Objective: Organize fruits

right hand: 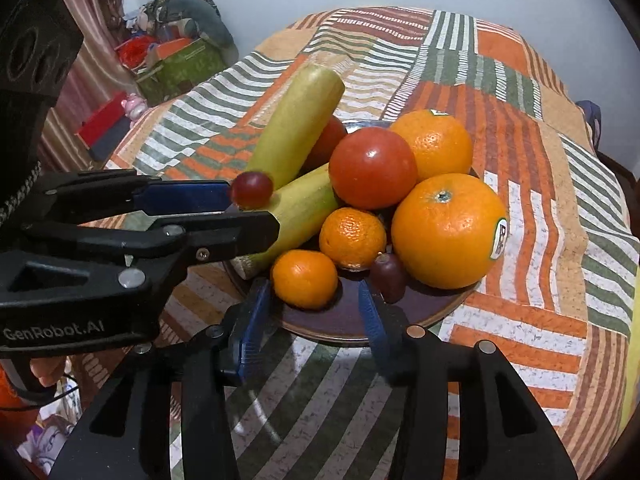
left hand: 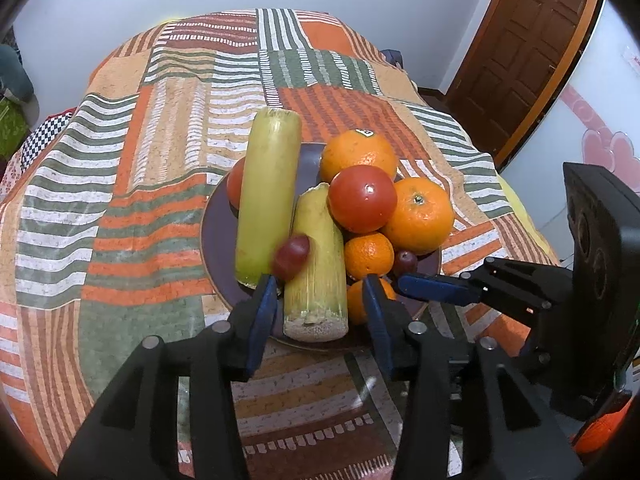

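A dark purple plate [left hand: 218,232] [right hand: 424,308] holds two yellow-green sugarcane pieces [left hand: 270,196] [right hand: 298,128], tomatoes [left hand: 362,198] [right hand: 372,168], oranges [left hand: 420,214] [right hand: 448,230], small mandarins [left hand: 368,254] [right hand: 304,278] and a dark red grape [left hand: 406,260] [right hand: 388,276]. A second red grape [left hand: 292,256] [right hand: 251,189], blurred, is just off the tip of my left gripper [left hand: 320,284] [right hand: 244,208], over the near sugarcane piece [left hand: 316,264]. The left gripper is open around that piece's end. My right gripper [right hand: 316,300] [left hand: 404,284] is open at the plate's near rim, astride a mandarin.
The plate sits on a table under a striped orange, green and white cloth [left hand: 140,160] [right hand: 540,184]. A wooden door [left hand: 516,52] is at the right. Boxes and clutter [right hand: 176,60] lie on the floor at the left.
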Demonstrator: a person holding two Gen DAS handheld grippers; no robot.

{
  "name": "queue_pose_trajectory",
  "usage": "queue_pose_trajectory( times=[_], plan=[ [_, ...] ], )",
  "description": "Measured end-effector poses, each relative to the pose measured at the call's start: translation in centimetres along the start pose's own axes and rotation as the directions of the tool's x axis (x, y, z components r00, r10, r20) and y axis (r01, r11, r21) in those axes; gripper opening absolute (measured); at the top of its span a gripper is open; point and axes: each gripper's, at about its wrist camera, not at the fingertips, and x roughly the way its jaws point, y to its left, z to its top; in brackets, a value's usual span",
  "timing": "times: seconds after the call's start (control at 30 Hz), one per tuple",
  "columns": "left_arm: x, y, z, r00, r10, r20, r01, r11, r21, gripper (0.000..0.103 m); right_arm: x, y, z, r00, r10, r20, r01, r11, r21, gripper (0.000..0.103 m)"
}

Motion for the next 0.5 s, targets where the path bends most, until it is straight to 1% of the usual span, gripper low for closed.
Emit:
queue_pose_trajectory(
  times=[0.1,0.2,0.27,0.33,0.43,0.5],
  plan=[
    [-0.5,0.1,-0.2,1.000,0.002,0.007,-0.002,1.000,-0.005,0.044,-0.4,0.0,0.0,1.000,-0.002,0.005,0.002,1.000,-0.001,0.043],
    [-1.6,0.1,-0.3,1.000,0.007,0.030,-0.007,1.000,-0.014,0.044,-1.3,0.1,0.1,1.000,-0.004,0.026,0.004,1.000,-0.003,0.043],
    [-2.9,0.1,-0.3,0.998,0.016,0.061,-0.015,1.000,-0.020,0.044,-2.3,0.1,0.3,0.998,-0.014,0.053,0.014,1.000,-0.006,0.043],
    [-4.4,0.0,-0.2,0.994,0.033,0.101,-0.031,0.999,-0.025,0.044,-4.0,0.2,0.6,0.994,-0.044,0.097,0.046,0.999,-0.012,0.043],
    [-7.4,-0.5,0.0,0.982,0.062,0.181,-0.058,0.998,-0.029,0.044,-6.6,0.1,1.0,0.984,-0.071,0.165,0.073,0.997,-0.007,0.043],
    [-9.9,-1.2,0.0,0.966,0.082,0.246,-0.077,0.997,-0.028,0.044,-8.8,0.0,1.3,0.973,-0.074,0.217,0.076,0.997,0.002,0.043]
  ],
)
